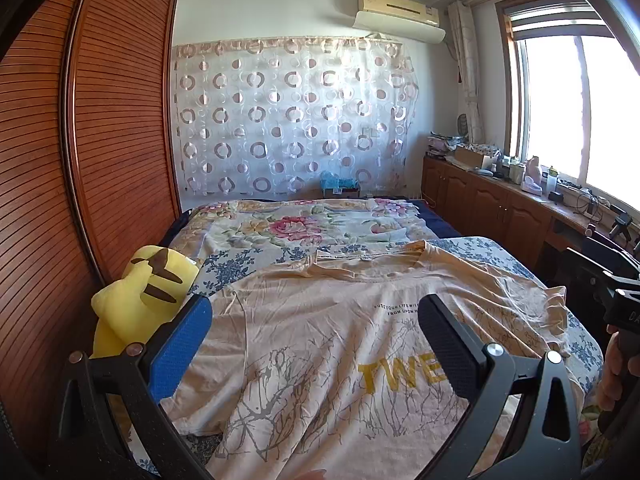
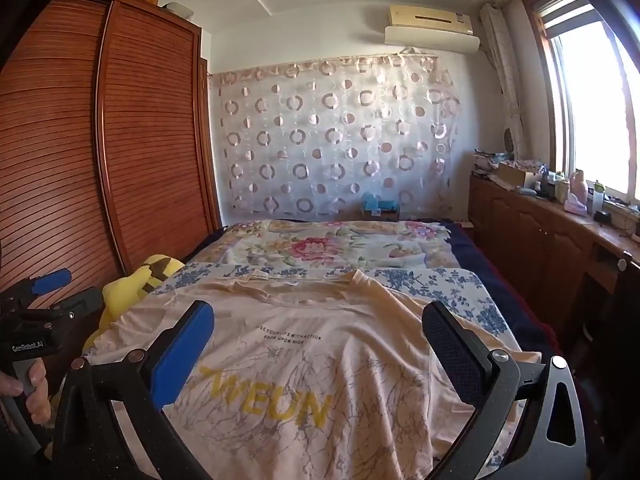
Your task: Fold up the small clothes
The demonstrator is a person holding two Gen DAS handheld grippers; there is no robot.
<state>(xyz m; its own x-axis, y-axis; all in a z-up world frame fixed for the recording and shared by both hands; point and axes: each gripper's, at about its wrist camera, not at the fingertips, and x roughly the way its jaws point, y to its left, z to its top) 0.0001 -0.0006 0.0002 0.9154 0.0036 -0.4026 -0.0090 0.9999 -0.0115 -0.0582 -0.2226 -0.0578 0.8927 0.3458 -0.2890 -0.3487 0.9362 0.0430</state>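
Both tools (image 1: 316,340) (image 2: 320,344) above spread T-shirt (image 1: 320,320)

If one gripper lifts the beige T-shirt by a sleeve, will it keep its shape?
Probably not: the T-shirt lies thin and wrinkled on the bed, so it should droop. It looks light. Its loose folds suggest it would drag and bunch when pushed.
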